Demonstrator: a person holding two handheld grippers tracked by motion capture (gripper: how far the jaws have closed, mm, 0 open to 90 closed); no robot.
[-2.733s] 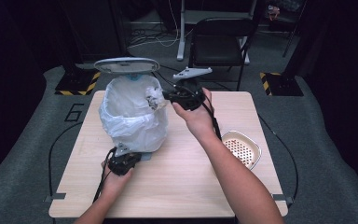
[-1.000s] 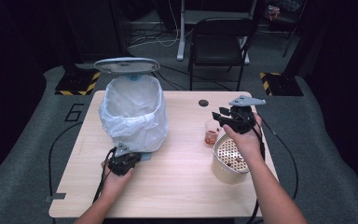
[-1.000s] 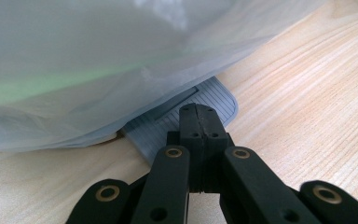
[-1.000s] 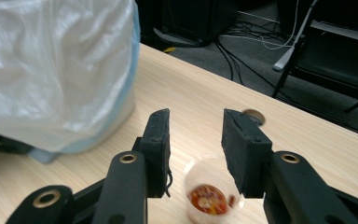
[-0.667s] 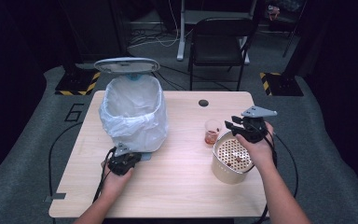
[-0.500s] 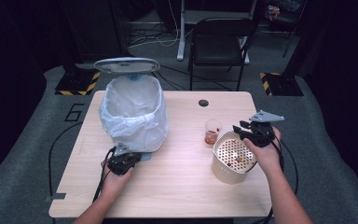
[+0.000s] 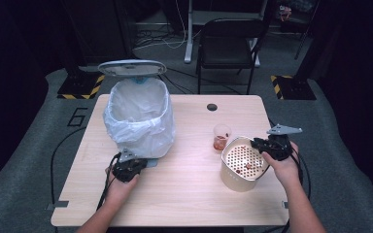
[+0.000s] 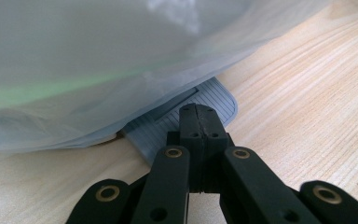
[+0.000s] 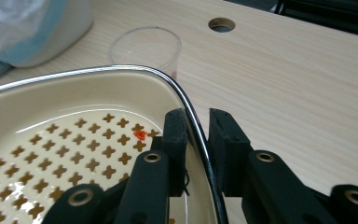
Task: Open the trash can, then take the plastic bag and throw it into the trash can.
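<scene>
At the right edge of the table, the right gripper [image 7: 261,143] straddled the rim of the cream strainer pot [image 7: 242,165], one jaw inside the metal-edged wall and one outside; its jaws had just been closing on that rim, and in the right gripper view [image 9: 196,117] a thin gap remained beside the wall, so a firm pinch could not be confirmed. The perforated insert [image 9: 70,149] lay inside the pot with a few red scraps on it. Just beside the pot stood a clear plastic cup [image 7: 221,137] with reddish residue. Across the table, the left gripper [image 8: 197,112], jaws fully together and holding nothing, pressed its tips down on the grey foot pedal [image 8: 214,100] of the lined bin [image 7: 138,116], whose lid [image 7: 132,68] stood raised. By my reading the bin was ready to receive waste, while lifting the pot, carrying it over and tipping out the scraps all remained to be done.
</scene>
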